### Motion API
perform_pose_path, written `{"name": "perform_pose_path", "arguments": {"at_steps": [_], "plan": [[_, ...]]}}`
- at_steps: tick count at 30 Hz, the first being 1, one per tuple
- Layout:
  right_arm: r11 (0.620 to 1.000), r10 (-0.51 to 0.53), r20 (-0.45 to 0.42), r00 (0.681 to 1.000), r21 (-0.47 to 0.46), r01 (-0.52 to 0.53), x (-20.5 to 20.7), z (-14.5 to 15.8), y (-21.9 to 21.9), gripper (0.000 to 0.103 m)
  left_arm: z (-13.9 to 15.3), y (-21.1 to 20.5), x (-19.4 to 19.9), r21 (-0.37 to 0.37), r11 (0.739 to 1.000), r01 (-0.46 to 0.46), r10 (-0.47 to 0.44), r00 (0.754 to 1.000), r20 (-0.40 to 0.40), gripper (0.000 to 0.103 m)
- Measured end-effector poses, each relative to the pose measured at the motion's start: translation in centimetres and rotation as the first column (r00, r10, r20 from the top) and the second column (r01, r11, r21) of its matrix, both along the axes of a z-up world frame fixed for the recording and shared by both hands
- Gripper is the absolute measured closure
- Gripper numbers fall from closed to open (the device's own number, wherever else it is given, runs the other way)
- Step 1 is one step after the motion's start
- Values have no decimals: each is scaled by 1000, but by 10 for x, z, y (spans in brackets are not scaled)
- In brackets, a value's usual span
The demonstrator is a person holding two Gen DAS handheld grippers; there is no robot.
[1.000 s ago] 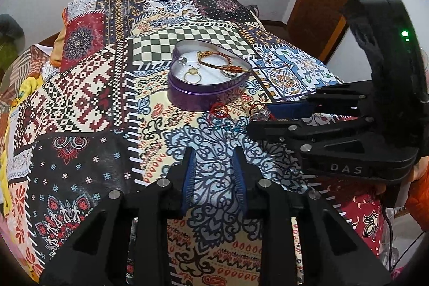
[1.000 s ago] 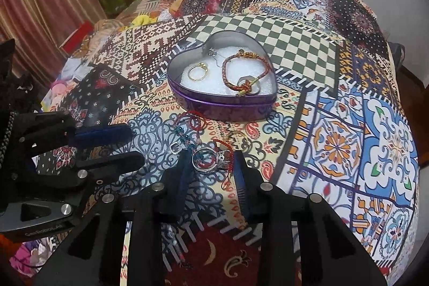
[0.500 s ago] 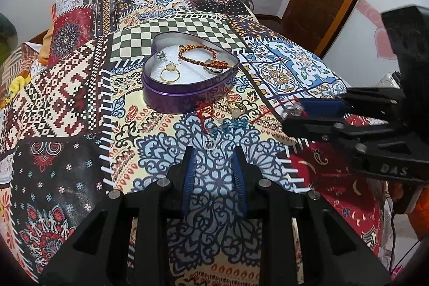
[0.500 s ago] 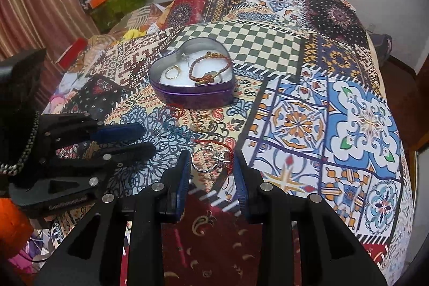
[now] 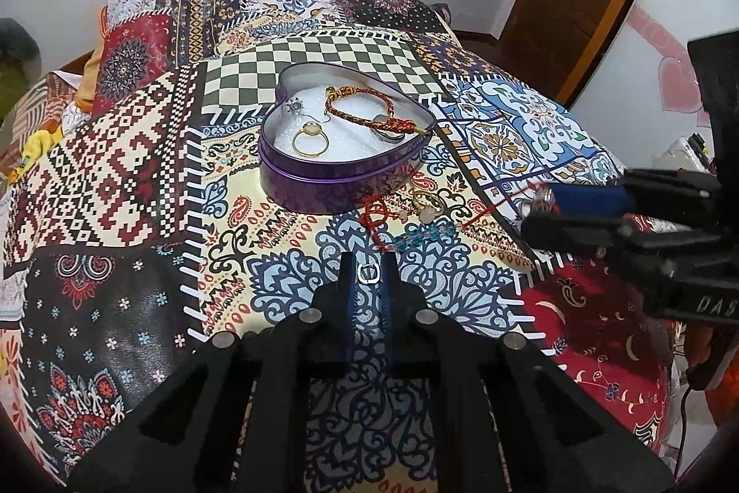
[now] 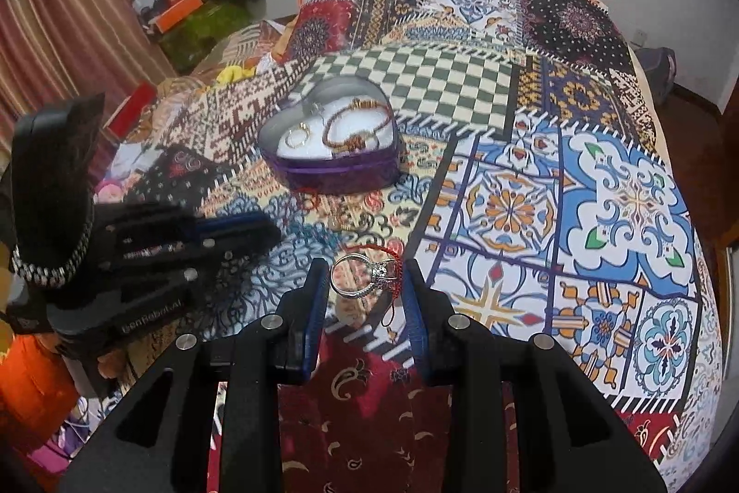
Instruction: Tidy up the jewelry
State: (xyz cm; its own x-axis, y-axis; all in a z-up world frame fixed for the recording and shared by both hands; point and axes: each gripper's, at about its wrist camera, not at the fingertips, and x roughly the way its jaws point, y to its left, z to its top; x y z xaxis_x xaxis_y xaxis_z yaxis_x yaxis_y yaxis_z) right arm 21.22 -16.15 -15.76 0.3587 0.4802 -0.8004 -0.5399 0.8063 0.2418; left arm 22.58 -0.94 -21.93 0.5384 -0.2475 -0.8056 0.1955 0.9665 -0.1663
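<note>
Since a second ago, both grippers are pulling back from the tin (image 5: 342, 174), which is sitting farther off in the right wrist view, and the left gripper (image 5: 368, 276) is now narrowing its fingers around a small silver buckle-like piece (image 5: 368, 273) that was not between them before. Whether the pads are actually pressing that piece I cannot tell — they are standing just beside it on either side, with the left gripper low over the quilt (image 5: 138, 179). The right gripper (image 6: 365, 276) is holding a silver ring (image 6: 362, 276) with a stone, red cord (image 6: 390, 262) tangled on it, clamped between its blue pads (image 6: 318, 285) and lifted above the quilt; a second ago it was carrying the same ring closer to the tin. In the left wrist view the cord is stretching taut from the right gripper (image 5: 540, 211) toward the loose jewelry (image 5: 406, 220) lying in front of the tin — red loops, a pale ring, teal beads. Inside the heart-shaped tin, on white padding, a gold ring (image 5: 310, 139) and a braided bracelet (image 5: 365, 109) are lying side by side.
</note>
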Motion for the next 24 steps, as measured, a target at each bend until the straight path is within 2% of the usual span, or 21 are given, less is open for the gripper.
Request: {"name": "perform_pose_path", "arguments": {"at_steps": [11, 18, 24], "plan": [[998, -7, 62, 998, 66, 3, 8, 28, 9, 74, 30, 16, -6, -26, 999, -33, 34, 997, 68, 95], [997, -4, 84, 996, 73, -2, 18, 34, 19, 74, 50, 25, 1, -39, 998, -44, 49, 991, 128, 95], [997, 8, 83, 996, 70, -14, 28, 33, 28, 74, 54, 29, 12, -50, 998, -48, 54, 989, 140, 95]]}}
